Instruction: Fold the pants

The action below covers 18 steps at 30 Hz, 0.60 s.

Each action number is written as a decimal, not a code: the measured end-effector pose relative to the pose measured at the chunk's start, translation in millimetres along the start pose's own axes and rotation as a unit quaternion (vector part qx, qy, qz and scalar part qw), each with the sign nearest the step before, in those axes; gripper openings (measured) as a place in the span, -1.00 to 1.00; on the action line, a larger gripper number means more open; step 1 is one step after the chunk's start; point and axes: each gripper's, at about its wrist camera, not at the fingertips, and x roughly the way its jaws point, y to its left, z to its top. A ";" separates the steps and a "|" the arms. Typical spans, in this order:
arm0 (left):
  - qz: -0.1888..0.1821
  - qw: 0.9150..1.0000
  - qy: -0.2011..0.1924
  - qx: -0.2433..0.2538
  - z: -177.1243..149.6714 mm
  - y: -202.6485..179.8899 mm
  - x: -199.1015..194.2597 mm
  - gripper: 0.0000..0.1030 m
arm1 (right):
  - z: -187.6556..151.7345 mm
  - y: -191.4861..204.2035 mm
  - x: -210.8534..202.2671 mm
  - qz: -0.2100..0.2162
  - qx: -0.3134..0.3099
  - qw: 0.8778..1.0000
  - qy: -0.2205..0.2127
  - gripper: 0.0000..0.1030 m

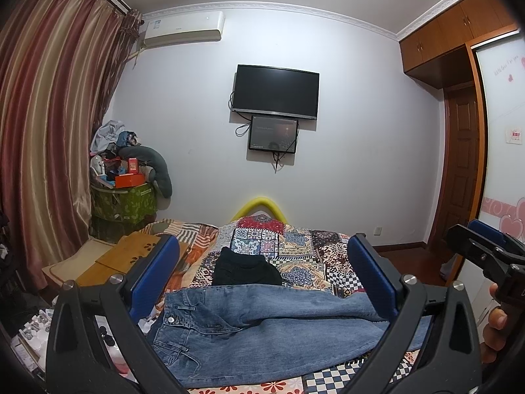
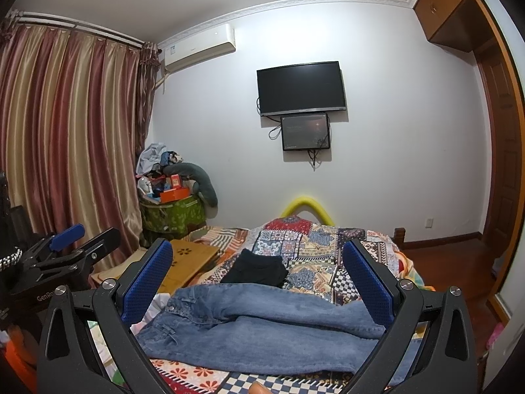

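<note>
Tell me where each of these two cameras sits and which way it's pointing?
Left wrist view: rides the left tool, looking along its open blue fingers over the jeans on the bed toward the wall TV; the right tool and a hand show at right.
Right wrist view: rides the right tool, same direction, from further right; the left tool shows at left.
Both share the jeans, a black folded garment, patchwork bedspread, TV, air conditioner and curtains.

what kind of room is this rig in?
A home bedroom, most likely: a bed with a patchwork quilt, a wall-mounted TV facing it, and a built-in wooden wardrobe. Blue jeans lie on the bed.
</note>
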 end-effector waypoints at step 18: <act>-0.001 1.000 -0.002 0.002 0.3 1.6 0.9 1.00 | 1.5 -2.5 3.0 -0.002 0.003 1.000 0.000 1.00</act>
